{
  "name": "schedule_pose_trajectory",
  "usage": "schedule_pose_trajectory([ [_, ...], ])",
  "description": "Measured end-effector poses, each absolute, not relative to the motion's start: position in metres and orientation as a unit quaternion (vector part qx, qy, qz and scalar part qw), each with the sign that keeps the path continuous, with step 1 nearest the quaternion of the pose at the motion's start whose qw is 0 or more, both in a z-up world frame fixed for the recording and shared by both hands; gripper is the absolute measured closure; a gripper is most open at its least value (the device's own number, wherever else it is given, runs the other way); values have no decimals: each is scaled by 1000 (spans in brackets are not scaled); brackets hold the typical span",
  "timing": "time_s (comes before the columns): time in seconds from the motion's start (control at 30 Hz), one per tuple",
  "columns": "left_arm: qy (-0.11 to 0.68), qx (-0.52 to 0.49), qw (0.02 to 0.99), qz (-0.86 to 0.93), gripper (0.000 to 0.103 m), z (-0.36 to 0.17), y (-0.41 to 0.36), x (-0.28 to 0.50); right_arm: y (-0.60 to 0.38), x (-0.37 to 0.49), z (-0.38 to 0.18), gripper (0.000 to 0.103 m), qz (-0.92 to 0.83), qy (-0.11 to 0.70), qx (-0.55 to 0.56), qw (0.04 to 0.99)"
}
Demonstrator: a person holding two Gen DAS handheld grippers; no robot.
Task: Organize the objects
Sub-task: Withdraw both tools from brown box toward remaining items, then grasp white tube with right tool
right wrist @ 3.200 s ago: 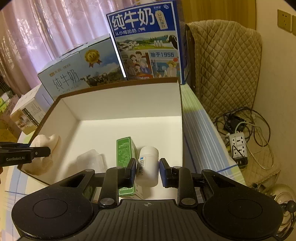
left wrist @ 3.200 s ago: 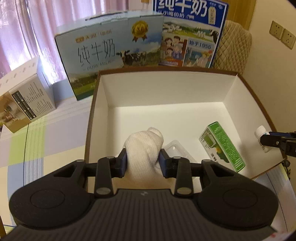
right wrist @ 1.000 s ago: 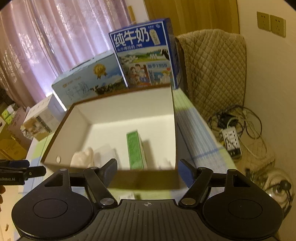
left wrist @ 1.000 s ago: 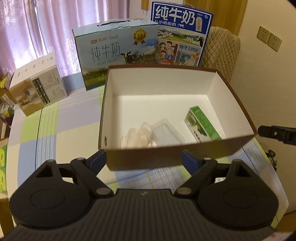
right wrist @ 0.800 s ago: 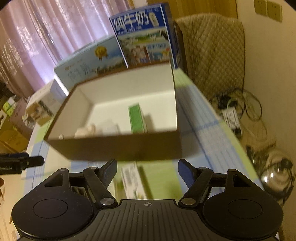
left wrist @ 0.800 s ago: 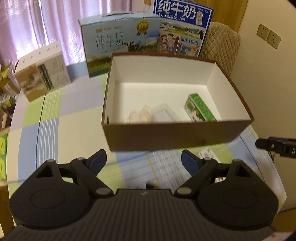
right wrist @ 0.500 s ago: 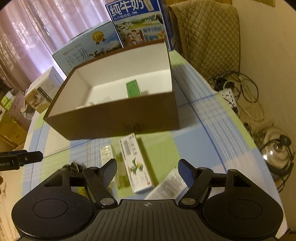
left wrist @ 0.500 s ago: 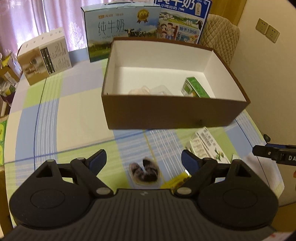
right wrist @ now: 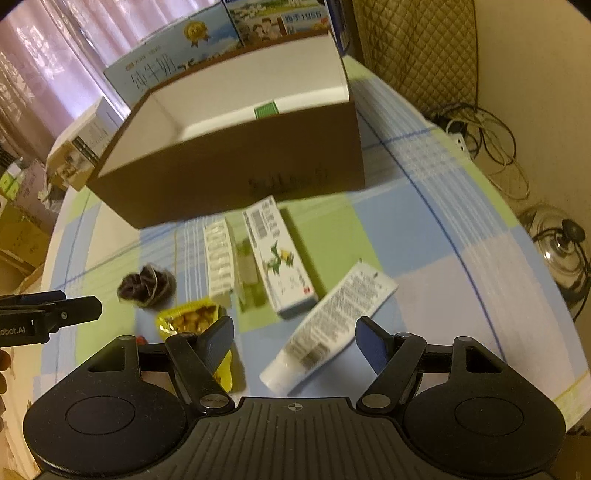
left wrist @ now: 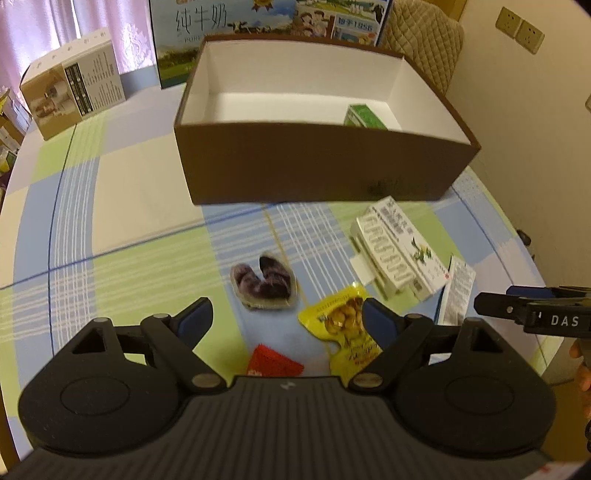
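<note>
An open brown box with a white inside stands on the checked tablecloth; a green carton shows inside it. In front of it lie a dark purple snack pack, a yellow snack bag, a red packet, a white medicine box, a blister strip and a white tube. My left gripper hangs open above the purple pack and yellow bag. My right gripper is open above the tube.
Two milk cartons stand behind the brown box, and a smaller printed box sits at the far left. A padded chair back, a power strip with cables and a metal pot lie right of the table.
Both grippers let go of the cloth and bottle in the box, opened, and pulled back and down. The loose items in front of the box have come into view.
</note>
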State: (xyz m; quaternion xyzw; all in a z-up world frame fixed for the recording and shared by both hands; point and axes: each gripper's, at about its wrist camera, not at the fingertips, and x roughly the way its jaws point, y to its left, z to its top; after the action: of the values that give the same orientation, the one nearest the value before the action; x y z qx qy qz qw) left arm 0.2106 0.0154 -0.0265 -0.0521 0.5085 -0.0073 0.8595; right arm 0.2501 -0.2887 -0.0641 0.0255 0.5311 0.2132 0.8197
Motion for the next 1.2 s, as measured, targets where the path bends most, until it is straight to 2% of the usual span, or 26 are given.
schedule_pose_trajectory([
  [0.4,521,-44,852,-8,17,-40,10,199,-290,240,-84,33,197,553,23,809],
  [0.63,526,-40,849,-14,17,-47,4,198,-295,239,-94,33,194,566,58,799],
  [1.2,538,-41,842,-3,18,-59,0,196,-289,257,-116,34,157,549,63,819],
])
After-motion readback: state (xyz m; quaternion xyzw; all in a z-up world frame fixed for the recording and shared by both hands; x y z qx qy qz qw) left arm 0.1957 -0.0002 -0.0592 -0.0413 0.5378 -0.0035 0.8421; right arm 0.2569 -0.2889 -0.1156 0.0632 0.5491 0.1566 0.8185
